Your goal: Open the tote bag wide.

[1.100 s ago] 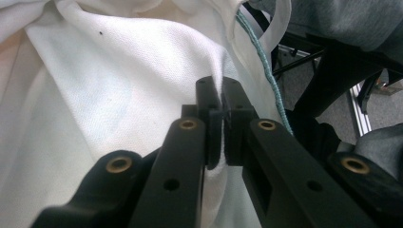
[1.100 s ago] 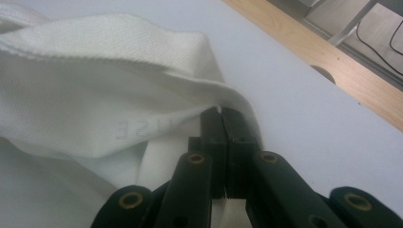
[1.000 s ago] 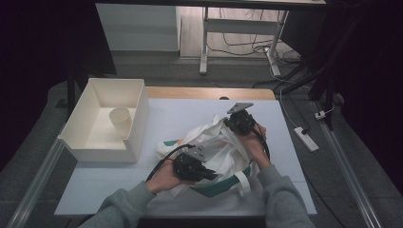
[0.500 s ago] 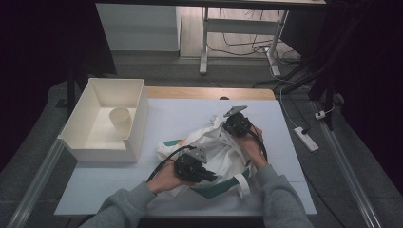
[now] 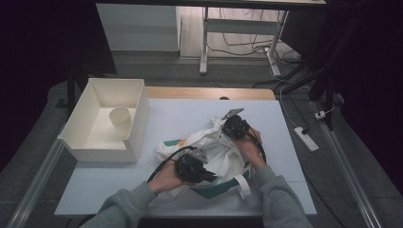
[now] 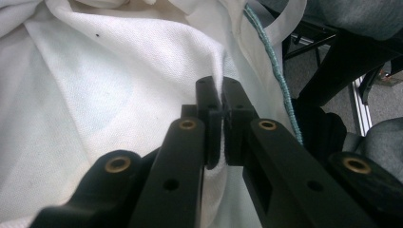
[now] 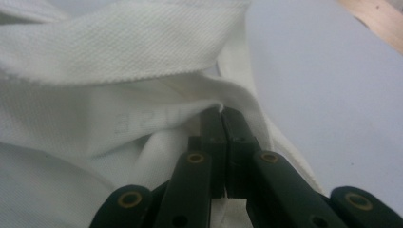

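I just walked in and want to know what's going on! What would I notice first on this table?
First you would spot the crumpled white cloth bag with green trim in the middle of the table, pinched at two spots by black tools. The left gripper and the right gripper are both shut on its fabric. At the left stands a white box with a paper cup inside.

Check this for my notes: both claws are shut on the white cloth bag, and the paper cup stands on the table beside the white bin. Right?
Not quite. The paper cup stands inside the white bin, as the high view shows. The rest holds: the left claw and right claw are shut on the white cloth bag.
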Demonstrator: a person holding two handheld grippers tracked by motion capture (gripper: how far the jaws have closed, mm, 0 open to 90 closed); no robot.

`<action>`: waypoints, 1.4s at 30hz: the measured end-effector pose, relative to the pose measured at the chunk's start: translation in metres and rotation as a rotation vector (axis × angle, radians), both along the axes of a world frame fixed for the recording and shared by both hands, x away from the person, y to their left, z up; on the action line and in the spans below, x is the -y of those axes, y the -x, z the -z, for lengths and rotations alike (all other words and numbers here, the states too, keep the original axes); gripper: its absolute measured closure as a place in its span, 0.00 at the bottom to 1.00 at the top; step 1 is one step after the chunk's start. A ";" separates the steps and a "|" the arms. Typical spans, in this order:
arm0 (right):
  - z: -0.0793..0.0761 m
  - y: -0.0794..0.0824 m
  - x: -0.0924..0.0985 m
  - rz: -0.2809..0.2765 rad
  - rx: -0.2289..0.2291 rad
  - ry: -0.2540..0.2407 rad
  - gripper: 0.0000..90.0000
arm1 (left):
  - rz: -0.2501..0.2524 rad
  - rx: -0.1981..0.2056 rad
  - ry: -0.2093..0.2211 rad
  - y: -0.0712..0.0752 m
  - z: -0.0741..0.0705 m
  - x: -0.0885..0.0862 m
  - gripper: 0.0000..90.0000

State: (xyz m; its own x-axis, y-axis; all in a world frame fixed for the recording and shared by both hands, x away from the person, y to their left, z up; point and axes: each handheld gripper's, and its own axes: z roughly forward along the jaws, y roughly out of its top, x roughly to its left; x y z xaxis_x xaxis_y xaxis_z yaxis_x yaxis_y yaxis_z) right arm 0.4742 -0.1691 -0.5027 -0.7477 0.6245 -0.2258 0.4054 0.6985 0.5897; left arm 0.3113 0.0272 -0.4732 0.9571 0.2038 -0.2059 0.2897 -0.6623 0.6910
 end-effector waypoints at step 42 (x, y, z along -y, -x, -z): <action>-0.058 0.105 0.029 -0.147 0.022 -0.279 0.60 | -0.352 0.206 0.058 -0.050 -0.048 -0.042 0.53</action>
